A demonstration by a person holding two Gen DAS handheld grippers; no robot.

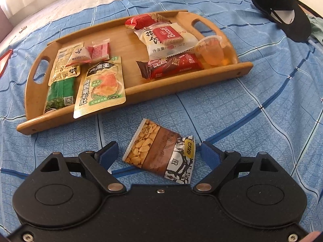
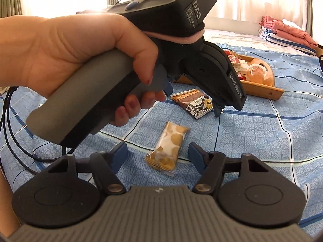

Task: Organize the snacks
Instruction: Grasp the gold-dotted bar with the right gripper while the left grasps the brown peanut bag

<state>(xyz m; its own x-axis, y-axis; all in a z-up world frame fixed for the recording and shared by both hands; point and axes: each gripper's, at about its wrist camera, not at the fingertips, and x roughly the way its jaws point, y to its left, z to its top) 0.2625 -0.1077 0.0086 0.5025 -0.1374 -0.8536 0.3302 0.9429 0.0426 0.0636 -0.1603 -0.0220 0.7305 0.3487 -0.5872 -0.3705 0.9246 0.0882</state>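
A peanut packet (image 1: 161,153) lies flat on the blue bed sheet, between the open fingers of my left gripper (image 1: 159,154); it also shows in the right wrist view (image 2: 194,102). A wooden tray (image 1: 141,89) beyond it holds several snack packets and a jelly cup (image 1: 212,50). In the right wrist view a gold-and-white biscuit packet (image 2: 168,148) lies on the sheet between the open fingers of my right gripper (image 2: 158,155). The left gripper (image 2: 193,100), held in a hand, straddles the peanut packet there.
A black cap (image 1: 282,22) lies on the bed at the far right. Black cables (image 2: 12,125) trail on the sheet at the left. Folded clothes (image 2: 286,32) lie at the far right beyond the tray (image 2: 262,89).
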